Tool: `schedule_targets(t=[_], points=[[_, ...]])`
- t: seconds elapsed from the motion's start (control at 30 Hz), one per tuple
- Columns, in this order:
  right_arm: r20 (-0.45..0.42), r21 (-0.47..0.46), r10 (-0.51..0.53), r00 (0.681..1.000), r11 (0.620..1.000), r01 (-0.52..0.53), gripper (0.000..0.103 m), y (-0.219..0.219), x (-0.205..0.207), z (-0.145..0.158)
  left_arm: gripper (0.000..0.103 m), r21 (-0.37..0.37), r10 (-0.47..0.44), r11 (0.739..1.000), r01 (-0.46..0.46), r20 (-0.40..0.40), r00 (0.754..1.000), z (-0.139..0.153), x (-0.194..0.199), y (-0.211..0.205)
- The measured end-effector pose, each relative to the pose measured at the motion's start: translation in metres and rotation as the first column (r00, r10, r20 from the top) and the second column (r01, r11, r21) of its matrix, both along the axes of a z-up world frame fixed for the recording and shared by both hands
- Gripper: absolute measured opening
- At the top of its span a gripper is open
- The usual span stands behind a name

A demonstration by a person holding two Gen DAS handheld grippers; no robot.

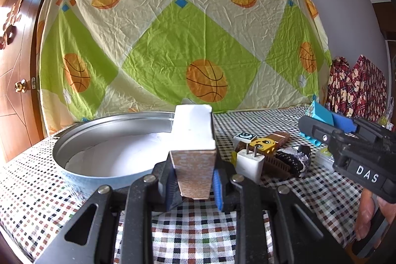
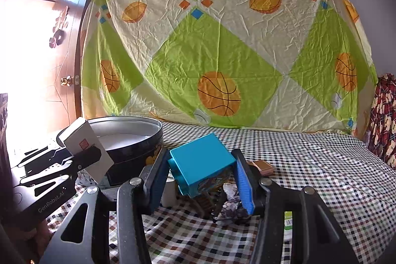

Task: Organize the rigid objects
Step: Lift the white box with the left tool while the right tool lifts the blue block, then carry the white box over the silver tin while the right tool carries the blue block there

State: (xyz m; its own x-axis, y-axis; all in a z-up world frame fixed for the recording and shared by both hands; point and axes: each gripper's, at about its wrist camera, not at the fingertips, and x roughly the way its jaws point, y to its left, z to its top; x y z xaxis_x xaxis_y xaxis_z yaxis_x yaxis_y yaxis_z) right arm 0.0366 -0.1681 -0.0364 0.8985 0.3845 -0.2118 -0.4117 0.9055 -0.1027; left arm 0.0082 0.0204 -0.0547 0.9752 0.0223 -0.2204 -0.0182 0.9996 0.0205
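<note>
We face one crumpled basketball-print sheet [image 1: 178,41] at twelve o'clock, hung over a checked tablecloth [image 1: 193,219]. One round metal tin [image 1: 81,140] sits at ten o'clock. Our left gripper [image 1: 195,180] is clamped on one white rectangular box [image 1: 194,137] (copper-coloured underneath), held up beside the tin's rim. Our right gripper [image 2: 201,173] is clamped on one smooth turquoise plastic block [image 2: 201,160], held above a small pile with one white two-pronged charger [image 1: 250,163].

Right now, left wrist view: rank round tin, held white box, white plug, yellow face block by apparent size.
1. round tin
2. white box, close to the lens in the left gripper, so inflated
3. white plug
4. yellow face block, partly hidden; close to the plug, unsure
</note>
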Motion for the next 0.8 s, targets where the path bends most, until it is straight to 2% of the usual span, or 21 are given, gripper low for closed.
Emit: schedule_targets(t=[0.33, 0.8], points=[[-0.01, -0.008, 0.015, 1.0, 1.0, -0.015, 0.053, 0.007, 0.0, -0.001, 0.023, 0.014, 0.019, 1.0, -0.02, 0.067, 0.998, 0.01, -0.012, 0.006], [-0.021, -0.01, 0.058, 0.998, 0.998, -0.059, 0.053, 0.021, 0.0, -0.002, 0.023, -0.019, 0.082, 0.997, -0.08, 0.083, 0.993, 0.013, -0.01, 0.03]])
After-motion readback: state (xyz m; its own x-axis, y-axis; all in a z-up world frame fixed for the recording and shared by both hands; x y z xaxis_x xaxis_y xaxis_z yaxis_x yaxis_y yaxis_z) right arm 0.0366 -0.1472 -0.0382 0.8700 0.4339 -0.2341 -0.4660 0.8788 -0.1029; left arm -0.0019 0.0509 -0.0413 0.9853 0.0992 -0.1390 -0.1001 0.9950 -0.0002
